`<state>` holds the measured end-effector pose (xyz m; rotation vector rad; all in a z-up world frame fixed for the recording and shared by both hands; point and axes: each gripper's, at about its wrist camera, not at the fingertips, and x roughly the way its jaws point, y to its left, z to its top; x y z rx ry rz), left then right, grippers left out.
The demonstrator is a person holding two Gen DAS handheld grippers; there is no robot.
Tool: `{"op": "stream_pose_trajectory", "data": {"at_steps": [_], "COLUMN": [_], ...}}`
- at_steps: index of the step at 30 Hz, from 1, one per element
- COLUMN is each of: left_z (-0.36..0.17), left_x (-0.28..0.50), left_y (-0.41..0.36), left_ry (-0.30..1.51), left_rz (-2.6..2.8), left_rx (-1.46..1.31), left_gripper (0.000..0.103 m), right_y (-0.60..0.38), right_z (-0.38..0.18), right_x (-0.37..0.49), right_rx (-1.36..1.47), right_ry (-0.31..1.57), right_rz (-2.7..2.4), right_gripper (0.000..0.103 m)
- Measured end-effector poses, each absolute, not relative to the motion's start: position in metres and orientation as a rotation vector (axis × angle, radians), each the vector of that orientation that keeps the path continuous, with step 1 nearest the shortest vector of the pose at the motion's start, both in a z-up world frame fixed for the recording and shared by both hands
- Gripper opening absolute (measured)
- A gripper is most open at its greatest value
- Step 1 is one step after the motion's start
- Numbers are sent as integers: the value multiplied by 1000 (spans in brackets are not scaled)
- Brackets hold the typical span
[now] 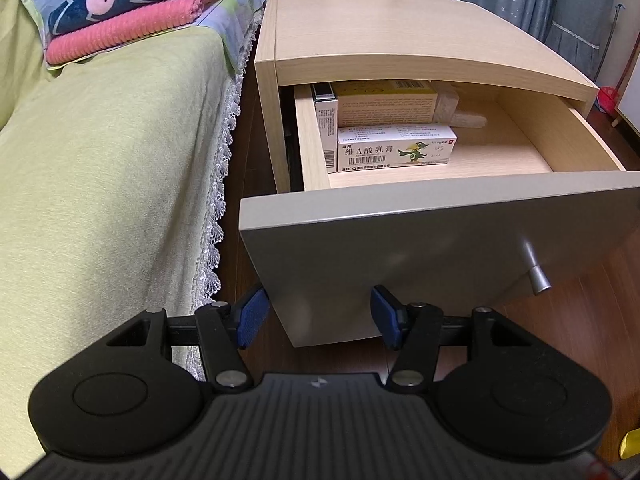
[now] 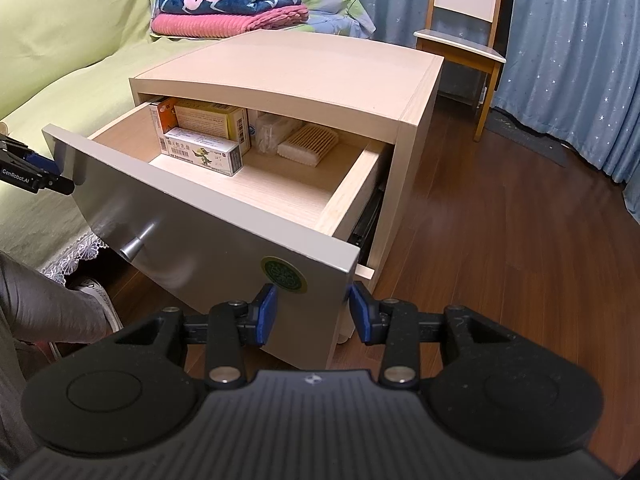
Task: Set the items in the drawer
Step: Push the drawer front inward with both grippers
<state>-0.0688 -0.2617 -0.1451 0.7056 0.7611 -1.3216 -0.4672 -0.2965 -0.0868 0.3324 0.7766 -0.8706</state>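
- Bedroom with dark wood floor (image 2: pixel 500 240), blue star-print curtains (image 2: pixel 580 60) and a bed (image 1: pixel 100 160) under a yellow-green cover.
- Left wrist view: the pale wood nightstand (image 1: pixel 380 28) stands just beside the bed, at 12 o'clock from the camera.
- Its drawer (image 1: pixel 440 216) is pulled out, grey front panel facing the camera, with a metal knob (image 1: pixel 536 276) at 3 o'clock on the panel.
- Inside, at the drawer's left rear, lies a white ointment box (image 1: pixel 396 148) with a green bird picture; a yellow box (image 1: pixel 384 104) sits behind it and a narrow white box (image 1: pixel 326 128) stands on edge against its left side.
- Folded blankets (image 1: pixel 132 12), one navy and one pink, lie on the bed at 11 o'clock.
- The left tool (image 1: pixel 318 318) is wide, nothing between its blue pads (image 1: pixel 252 318); the lower left corner of the drawer front lies between them in the picture, but contact cannot be told.
- Right wrist view: the same drawer (image 2: pixel 208 240) is seen from its right side, with a round green sticker (image 2: pixel 284 274) on the front.
- A pack of cotton swabs (image 2: pixel 308 144) lies at the rear, just right of the boxes (image 2: pixel 204 148).
- The right tool (image 2: pixel 312 314) is wide and empty, its pads (image 2: pixel 266 314) straddling the front panel's lower right corner.
- At 9 o'clock part of the left tool (image 2: pixel 36 172) shows beside the panel's far edge.
- A wooden chair (image 2: pixel 464 44) stands at 1 o'clock, and a grey sleeve or trouser leg (image 2: pixel 44 304) sits at 8 o'clock.
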Motion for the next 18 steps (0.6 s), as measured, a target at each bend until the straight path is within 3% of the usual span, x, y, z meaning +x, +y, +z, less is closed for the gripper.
{"op": "stream_pose_trajectory", "data": {"at_steps": [18], "left_z": [-145], "left_x": [-73], "left_y": [-265], "left_ry": [747], "left_rz": [-1304], "left_rx": [708], "left_gripper": [60], "right_y": [-300], "right_z": [-90], "right_x": [-463], "right_rx": [330], "right_ry": [761], "right_rz": [-889], "right_gripper": [36]}}
